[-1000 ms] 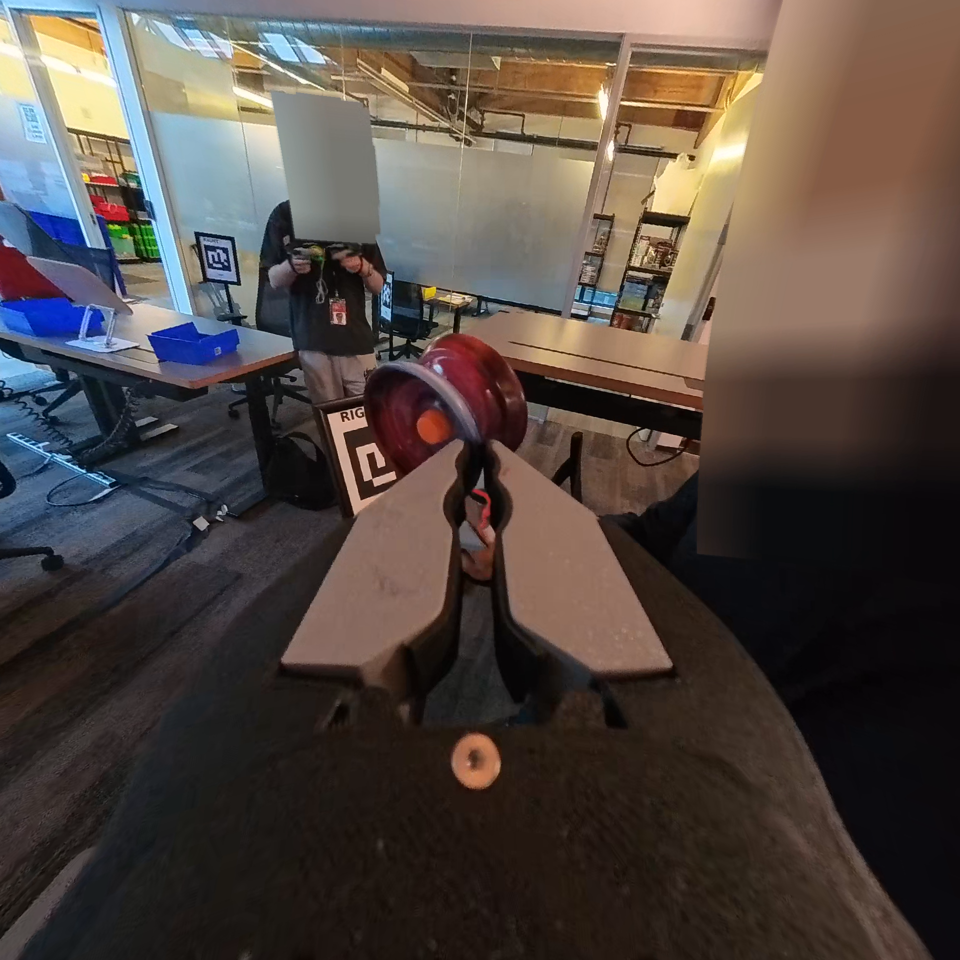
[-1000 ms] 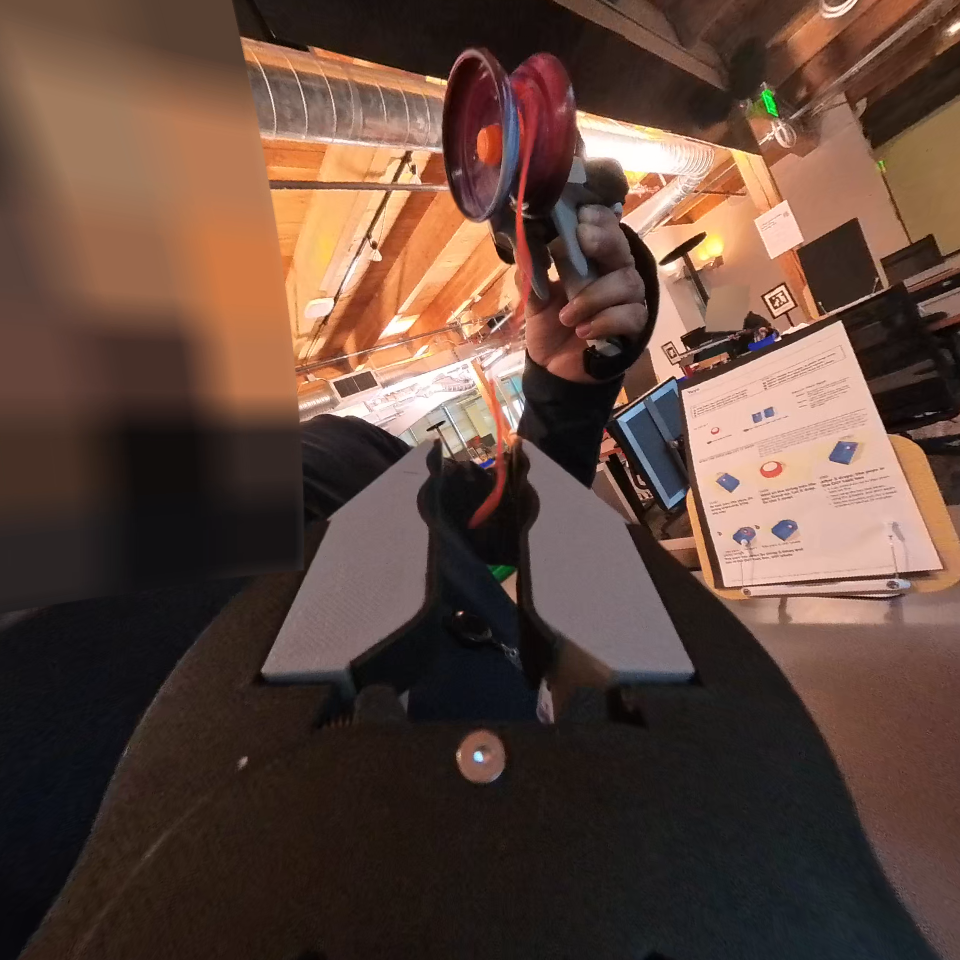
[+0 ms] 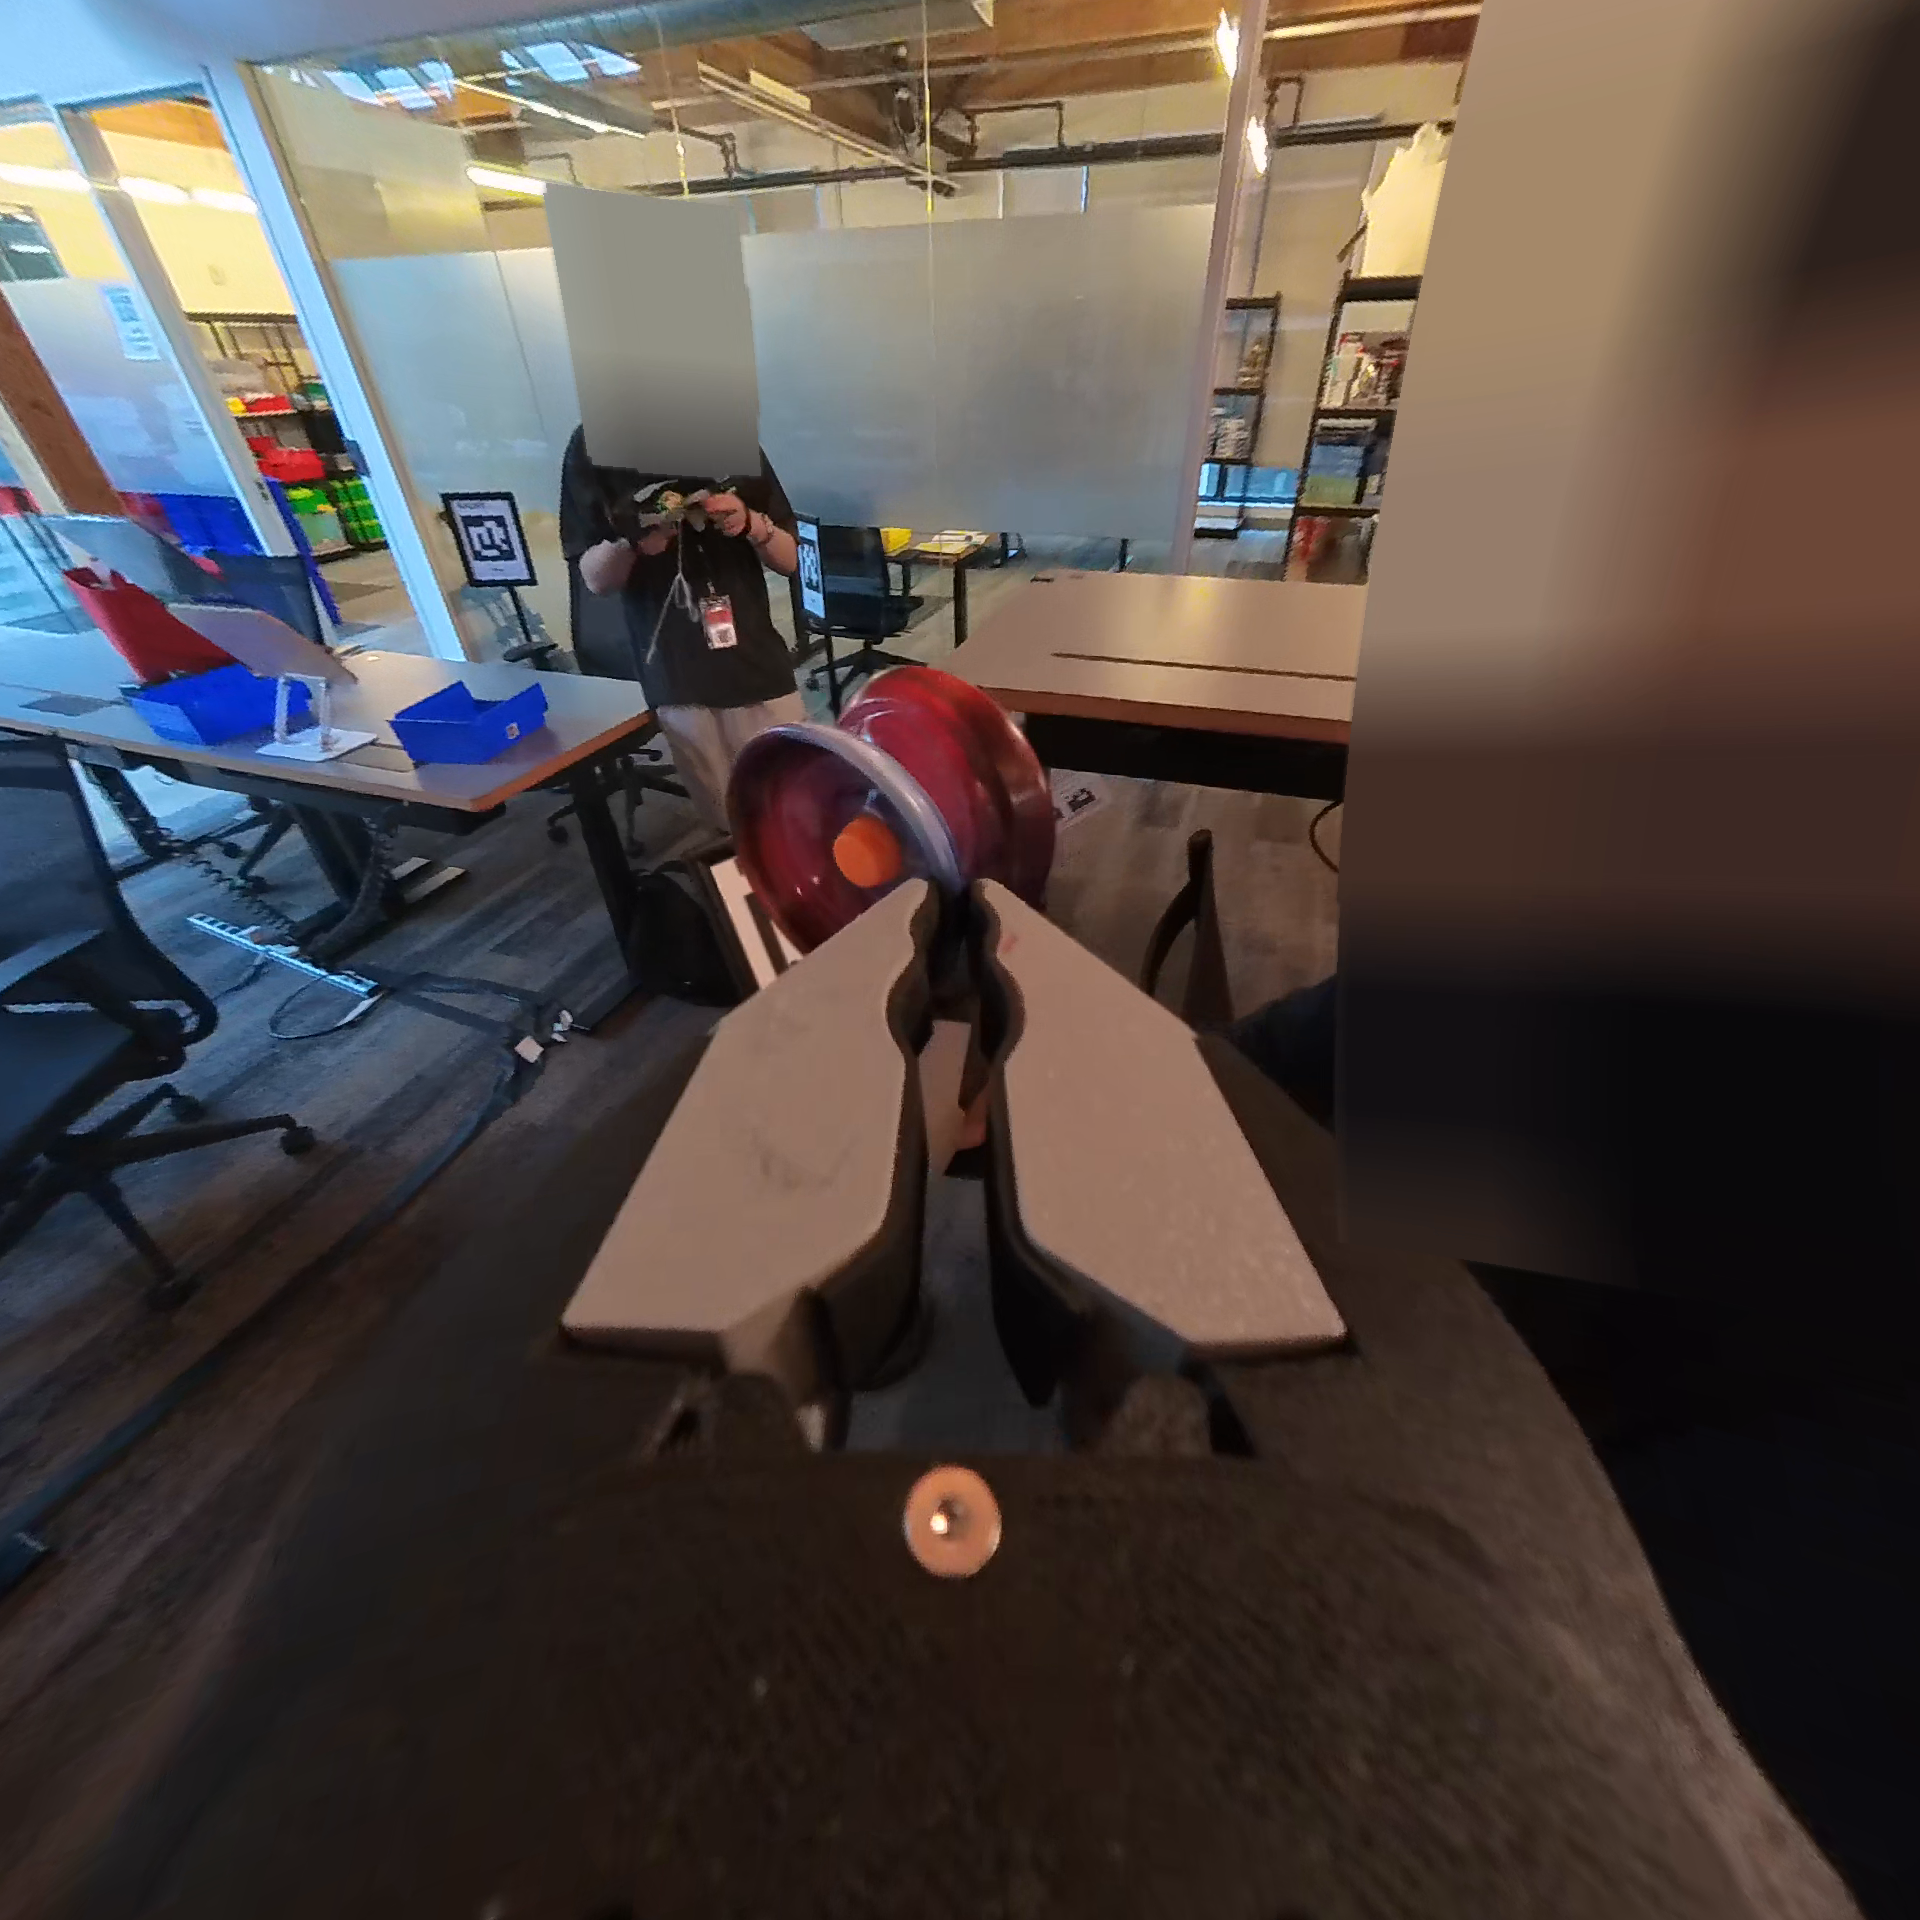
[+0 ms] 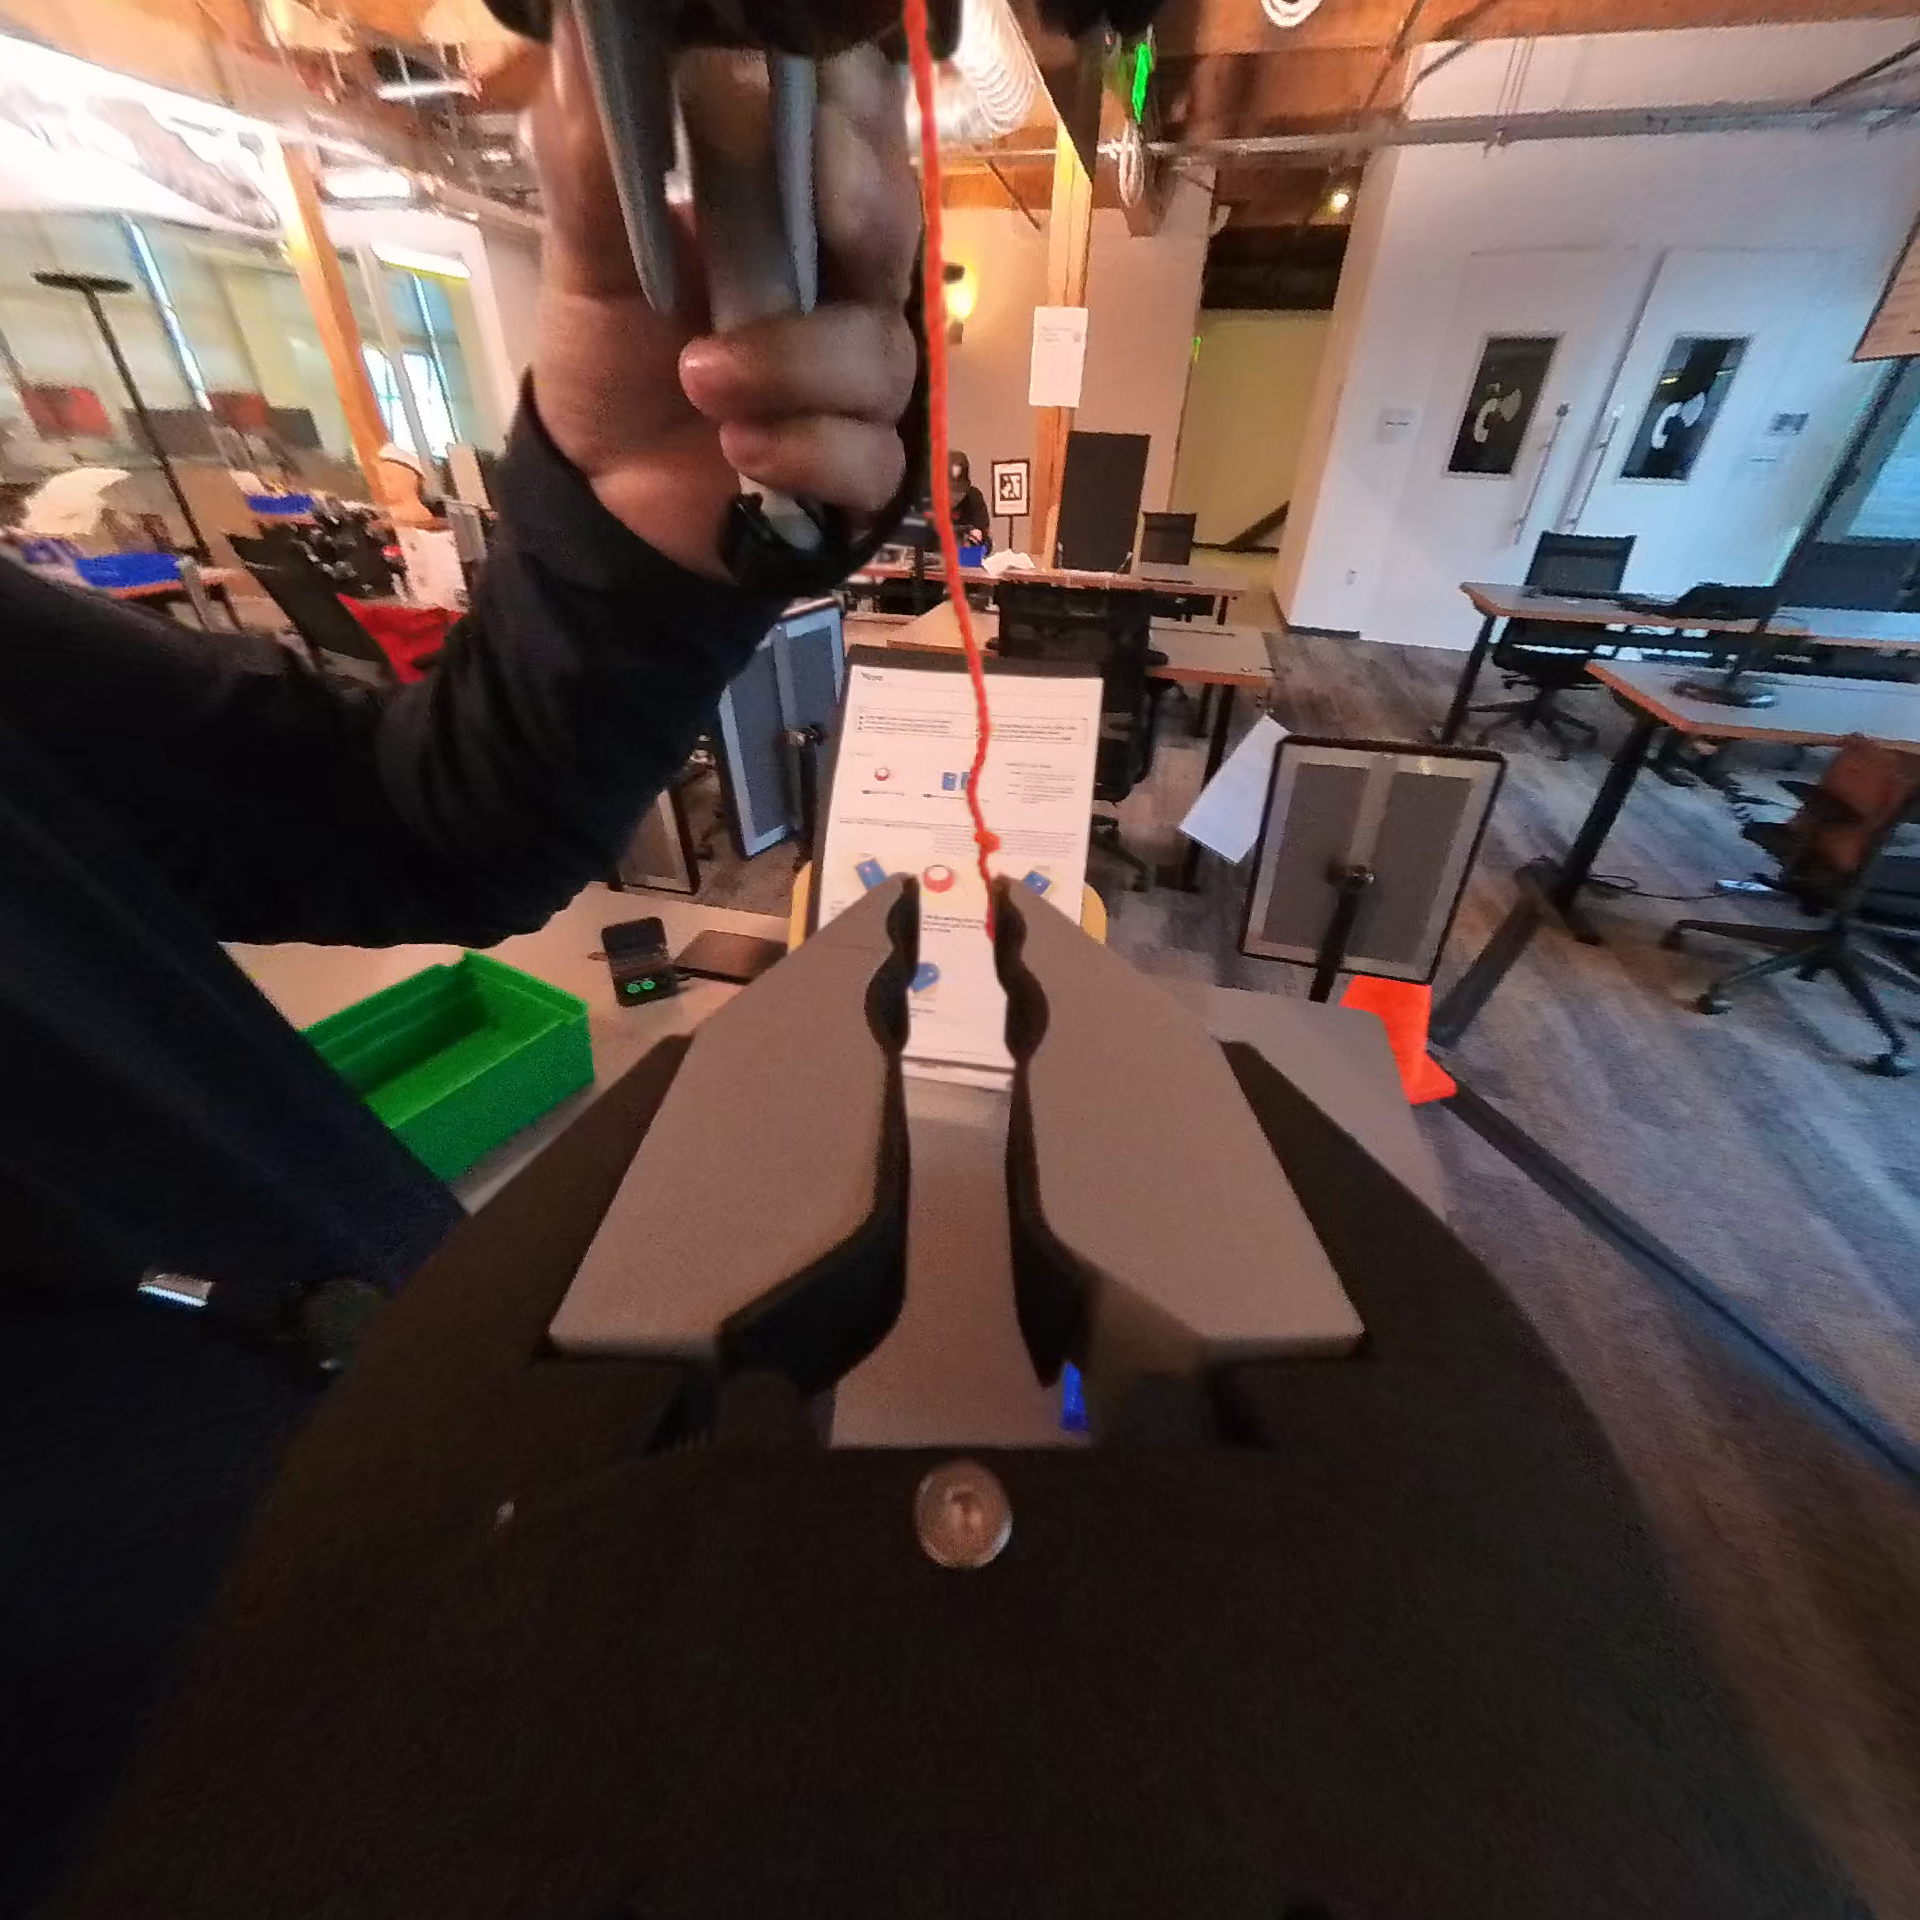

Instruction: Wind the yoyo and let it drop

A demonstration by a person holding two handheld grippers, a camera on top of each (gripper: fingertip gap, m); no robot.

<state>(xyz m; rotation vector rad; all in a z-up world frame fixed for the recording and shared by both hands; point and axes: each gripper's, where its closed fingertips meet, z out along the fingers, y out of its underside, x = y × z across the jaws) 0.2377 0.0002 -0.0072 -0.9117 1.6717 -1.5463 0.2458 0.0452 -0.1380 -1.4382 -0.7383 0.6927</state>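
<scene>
Two grippers are sharing the work. The left gripper point(image 3: 954, 902) is pinching the dark red yoyo point(image 3: 894, 800) by its rim, fingertips pressed nearly together, holding it up in the air over the floor. The right gripper point(image 4: 954, 896) is standing spread, its pads apart; the red string point(image 4: 951, 540) is hanging down from above and brushing its right fingertip point(image 4: 1023, 914), not clamped. Winding seems unfinished: the next move probably calls for closing on the string and wrapping it into the yoyo's groove.
</scene>
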